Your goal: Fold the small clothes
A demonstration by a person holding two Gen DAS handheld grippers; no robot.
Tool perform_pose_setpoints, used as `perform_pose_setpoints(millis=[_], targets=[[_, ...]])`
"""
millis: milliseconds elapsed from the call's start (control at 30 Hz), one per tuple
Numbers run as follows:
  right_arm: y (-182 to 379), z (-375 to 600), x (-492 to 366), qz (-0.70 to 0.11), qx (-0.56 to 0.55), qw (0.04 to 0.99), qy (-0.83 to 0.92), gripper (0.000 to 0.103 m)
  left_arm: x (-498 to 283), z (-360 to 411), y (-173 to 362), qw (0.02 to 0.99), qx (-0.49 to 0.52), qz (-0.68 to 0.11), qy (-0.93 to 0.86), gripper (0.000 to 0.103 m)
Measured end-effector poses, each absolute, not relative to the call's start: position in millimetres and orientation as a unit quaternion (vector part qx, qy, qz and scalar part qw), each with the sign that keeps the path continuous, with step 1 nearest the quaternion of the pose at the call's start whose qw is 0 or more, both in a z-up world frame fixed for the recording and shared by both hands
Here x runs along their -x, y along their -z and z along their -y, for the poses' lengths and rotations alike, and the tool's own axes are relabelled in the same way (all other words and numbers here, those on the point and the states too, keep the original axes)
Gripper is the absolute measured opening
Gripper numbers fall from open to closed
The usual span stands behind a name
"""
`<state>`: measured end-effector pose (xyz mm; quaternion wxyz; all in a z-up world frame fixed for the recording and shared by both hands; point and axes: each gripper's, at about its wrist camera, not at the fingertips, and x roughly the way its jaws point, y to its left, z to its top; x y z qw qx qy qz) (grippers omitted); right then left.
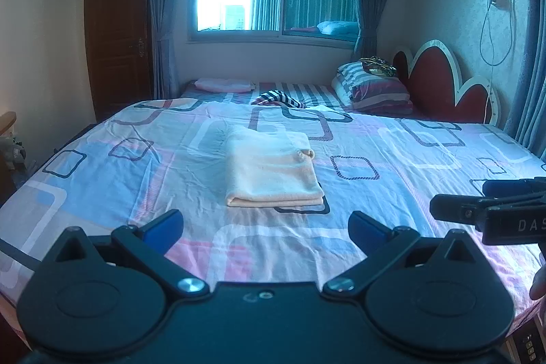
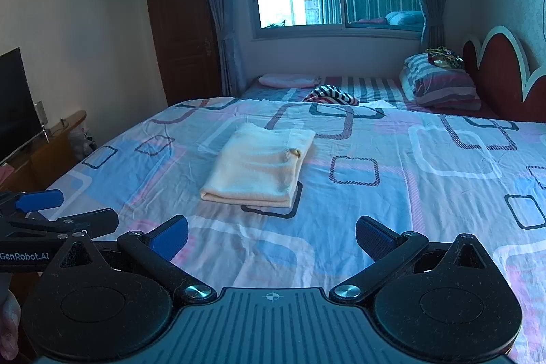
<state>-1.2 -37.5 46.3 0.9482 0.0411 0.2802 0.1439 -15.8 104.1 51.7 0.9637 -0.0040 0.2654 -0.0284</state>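
Observation:
A pale peach garment (image 1: 273, 171) lies folded into a neat rectangle on the patterned bed sheet (image 1: 409, 159); it also shows in the right wrist view (image 2: 259, 168). My left gripper (image 1: 266, 227) is open and empty, held above the sheet a little short of the garment's near edge. My right gripper (image 2: 272, 236) is open and empty too, also short of the garment. The right gripper shows at the right edge of the left wrist view (image 1: 491, 210), and the left gripper at the left edge of the right wrist view (image 2: 51, 217).
A striped cloth (image 1: 279, 99) lies on the bed beyond the garment, with a pink pillow (image 1: 221, 85) and stacked pillows (image 1: 372, 86) by the red headboard (image 1: 443, 84). A TV (image 2: 17, 104) on a wooden stand sits left of the bed.

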Motion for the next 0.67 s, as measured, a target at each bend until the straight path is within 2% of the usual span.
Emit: perform_pose_setpoints(millis=[667], targets=[[-44.2, 37.6, -1.5, -0.278, -0.036, 0.948, -0.154, 0.103, 16.8, -108.8, -55.5, 0.968, 0.013, -0.248, 0.035, 0.102]])
